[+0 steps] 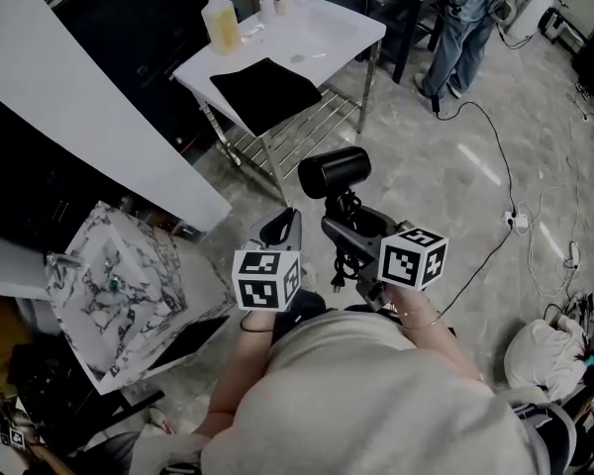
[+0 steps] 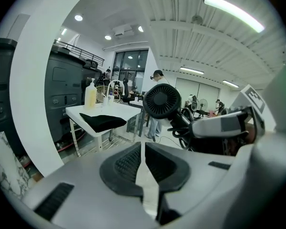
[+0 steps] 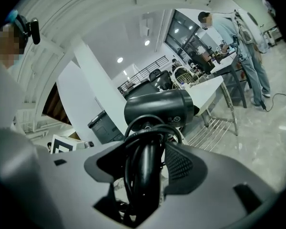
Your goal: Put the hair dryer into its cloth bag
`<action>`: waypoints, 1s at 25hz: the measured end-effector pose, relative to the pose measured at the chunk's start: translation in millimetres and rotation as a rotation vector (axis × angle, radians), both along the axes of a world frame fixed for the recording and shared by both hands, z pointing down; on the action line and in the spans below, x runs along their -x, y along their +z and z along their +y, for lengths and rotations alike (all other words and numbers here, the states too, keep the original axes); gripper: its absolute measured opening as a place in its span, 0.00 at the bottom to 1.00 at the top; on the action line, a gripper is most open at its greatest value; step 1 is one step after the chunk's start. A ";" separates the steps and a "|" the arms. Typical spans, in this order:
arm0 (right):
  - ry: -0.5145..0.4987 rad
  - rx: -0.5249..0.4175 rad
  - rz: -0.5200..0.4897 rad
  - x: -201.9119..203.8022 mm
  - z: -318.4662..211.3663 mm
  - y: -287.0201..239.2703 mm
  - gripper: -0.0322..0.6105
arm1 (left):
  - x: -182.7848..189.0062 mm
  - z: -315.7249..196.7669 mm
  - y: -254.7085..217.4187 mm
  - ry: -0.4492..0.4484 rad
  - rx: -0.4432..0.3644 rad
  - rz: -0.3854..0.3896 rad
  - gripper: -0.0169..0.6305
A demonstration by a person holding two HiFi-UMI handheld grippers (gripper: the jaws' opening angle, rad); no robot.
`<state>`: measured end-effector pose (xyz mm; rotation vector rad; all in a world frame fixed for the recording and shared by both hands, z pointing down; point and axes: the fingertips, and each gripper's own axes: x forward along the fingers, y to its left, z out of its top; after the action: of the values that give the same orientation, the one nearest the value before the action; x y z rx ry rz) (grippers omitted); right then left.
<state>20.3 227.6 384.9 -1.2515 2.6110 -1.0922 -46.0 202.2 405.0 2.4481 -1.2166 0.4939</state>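
My right gripper (image 1: 351, 228) is shut on the handle of the black hair dryer (image 1: 334, 173), whose cord is coiled against the handle. The right gripper view shows the dryer's barrel (image 3: 157, 109) above the jaws and the handle clamped in the right gripper (image 3: 150, 161). My left gripper (image 1: 282, 228) hangs beside it, shut with nothing between its pads (image 2: 128, 163). In the left gripper view the dryer's round grille (image 2: 161, 100) faces me. The black cloth bag (image 1: 265, 92) lies flat on the white table (image 1: 327, 38) ahead, and it shows in the left gripper view too (image 2: 102, 122).
A yellowish bottle (image 1: 221, 20) stands at the table's far corner. A slanted white panel (image 1: 79, 97) and a marbled box (image 1: 114, 290) stand to the left. A person (image 1: 465, 18) stands at another table behind. A cable (image 1: 495, 137) runs across the marble floor.
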 end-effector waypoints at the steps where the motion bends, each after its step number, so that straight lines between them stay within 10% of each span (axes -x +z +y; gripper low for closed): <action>1: 0.005 -0.001 0.001 3.6 -12.6 -2.0 0.45 | 4.0 -12.7 -1.6 0.005 0.000 -0.001 0.07; 25: 0.129 0.079 0.067 26.8 -165.7 22.1 0.45 | 51.8 -189.5 22.7 0.049 0.081 0.046 0.07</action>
<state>-6.5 61.9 407.0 -1.4745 2.5150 -1.1611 -97.8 12.7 427.6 2.4122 -1.0994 0.4874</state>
